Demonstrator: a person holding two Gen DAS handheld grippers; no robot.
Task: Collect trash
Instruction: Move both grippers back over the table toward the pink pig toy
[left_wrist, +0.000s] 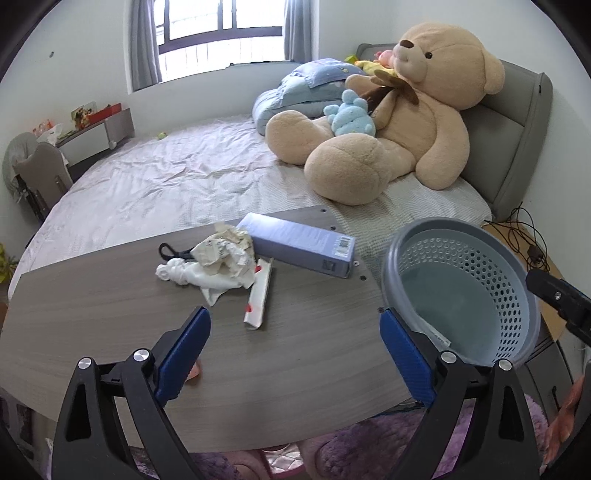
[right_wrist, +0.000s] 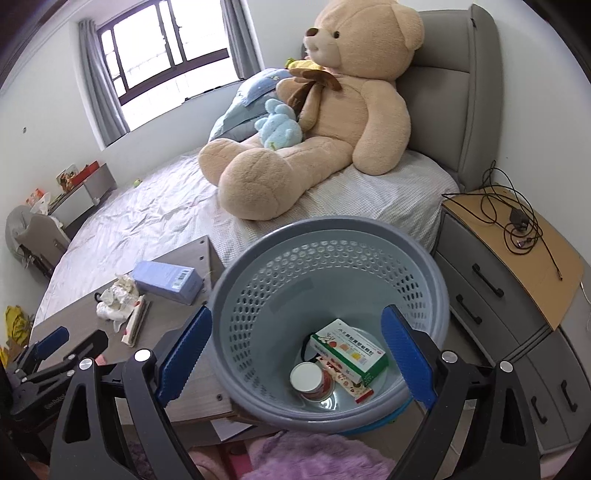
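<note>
Both hand-held grippers gape empty: the left hand-held gripper (left_wrist: 295, 343) over the bench (left_wrist: 110, 314), the right hand-held gripper (right_wrist: 297, 341) above the wastebasket (right_wrist: 258, 273).

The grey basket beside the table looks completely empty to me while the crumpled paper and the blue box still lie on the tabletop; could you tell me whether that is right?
Not quite: the grey basket is not empty. The right wrist view shows a green and white box, a white-lidded can and a small red packet at its bottom. The crumpled paper and the blue box do lie on the tabletop.
</note>
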